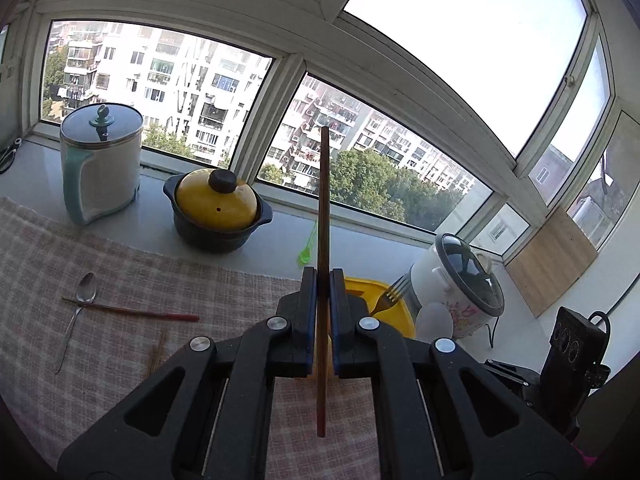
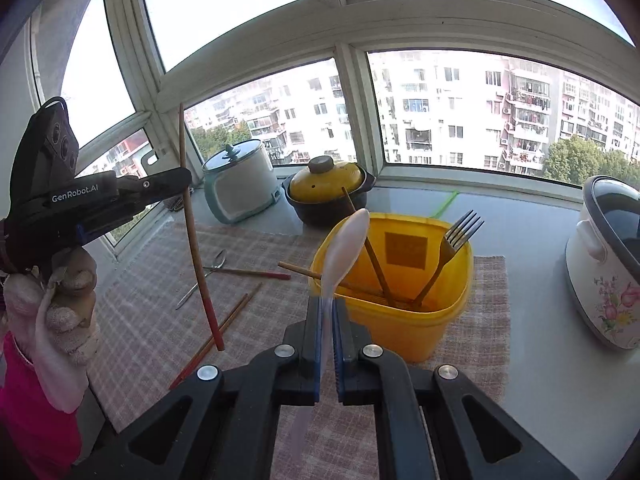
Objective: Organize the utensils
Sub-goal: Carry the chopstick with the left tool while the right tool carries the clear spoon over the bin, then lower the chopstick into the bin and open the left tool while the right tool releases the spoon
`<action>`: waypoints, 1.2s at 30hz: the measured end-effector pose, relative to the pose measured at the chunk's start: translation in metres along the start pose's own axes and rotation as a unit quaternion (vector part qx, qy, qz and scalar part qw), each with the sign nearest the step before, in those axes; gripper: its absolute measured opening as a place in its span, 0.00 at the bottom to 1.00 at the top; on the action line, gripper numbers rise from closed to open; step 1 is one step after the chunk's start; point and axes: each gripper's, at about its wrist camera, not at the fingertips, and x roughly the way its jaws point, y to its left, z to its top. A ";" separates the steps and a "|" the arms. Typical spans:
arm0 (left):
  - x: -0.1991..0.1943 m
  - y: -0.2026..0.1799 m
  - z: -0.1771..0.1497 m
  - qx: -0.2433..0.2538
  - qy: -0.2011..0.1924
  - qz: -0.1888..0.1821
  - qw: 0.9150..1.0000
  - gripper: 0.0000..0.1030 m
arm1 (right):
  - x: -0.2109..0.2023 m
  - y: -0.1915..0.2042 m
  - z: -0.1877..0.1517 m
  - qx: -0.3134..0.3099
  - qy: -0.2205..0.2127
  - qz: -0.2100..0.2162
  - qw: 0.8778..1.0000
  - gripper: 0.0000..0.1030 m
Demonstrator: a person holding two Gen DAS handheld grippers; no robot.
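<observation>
My left gripper (image 1: pixel 322 276) is shut on a brown chopstick with a red end (image 1: pixel 323 200), held upright above the checked cloth; it also shows in the right wrist view (image 2: pixel 196 248). My right gripper (image 2: pixel 328 304) is shut on a white plastic spoon (image 2: pixel 344 244), held just left of the yellow bin (image 2: pixel 400 332). The bin holds a fork (image 2: pixel 448 248) and a chopstick (image 2: pixel 372 256). A metal spoon (image 1: pixel 80 304) and a red-tipped chopstick (image 1: pixel 132 312) lie on the cloth. Two more chopsticks (image 2: pixel 224 324) lie nearer.
On the sill stand a white and teal pot (image 1: pixel 100 168), a yellow-lidded casserole (image 1: pixel 216 208) and a flowered rice cooker (image 2: pixel 608 264). A green plastic spoon (image 1: pixel 306 252) lies behind the bin. The checked cloth (image 1: pixel 120 272) covers the counter.
</observation>
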 end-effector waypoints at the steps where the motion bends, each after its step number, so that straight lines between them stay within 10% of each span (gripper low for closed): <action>1: 0.003 -0.003 0.003 -0.001 -0.001 -0.003 1.000 0.03 | -0.002 -0.003 0.003 0.000 -0.004 -0.001 1.000 0.02; 19: 0.070 -0.029 0.049 0.013 -0.010 0.004 1.000 0.03 | 0.014 -0.047 0.062 0.015 -0.055 -0.023 0.998 0.02; 36: 0.132 -0.031 0.025 0.044 0.014 0.028 0.999 0.03 | 0.075 -0.067 0.056 0.005 -0.047 -0.046 0.998 0.02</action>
